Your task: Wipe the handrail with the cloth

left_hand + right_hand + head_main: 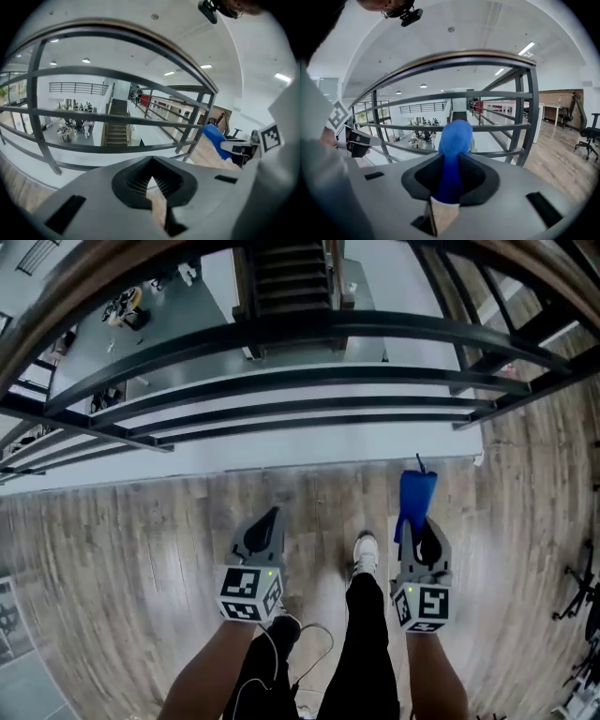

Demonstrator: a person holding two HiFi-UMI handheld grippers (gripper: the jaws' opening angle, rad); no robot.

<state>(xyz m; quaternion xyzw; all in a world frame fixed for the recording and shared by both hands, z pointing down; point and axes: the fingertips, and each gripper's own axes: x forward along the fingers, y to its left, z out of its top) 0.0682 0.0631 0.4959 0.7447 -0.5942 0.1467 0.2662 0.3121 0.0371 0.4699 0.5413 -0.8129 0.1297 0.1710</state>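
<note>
The handrail [94, 282] is a brown wooden rail on top of a dark metal railing [309, 329] with horizontal bars, arching across the top of the head view. My right gripper [424, 529] is shut on a blue cloth [415, 495], which sticks up out of its jaws, short of the bars. In the right gripper view the cloth [453, 150] fills the gap between the jaws, with the handrail [454, 58] above and beyond it. My left gripper [270, 521] is held level with the right one, shut and holding nothing. The left gripper view shows the handrail [117, 28] overhead and the cloth [216, 137] at the right.
I stand on a wood-plank floor [112, 549]; my legs and a white shoe [365, 554] are between the grippers. Beyond the railing is a drop to a lower floor with a staircase [292, 273]. An office chair [587, 133] stands on the right, and black stand legs [577, 592].
</note>
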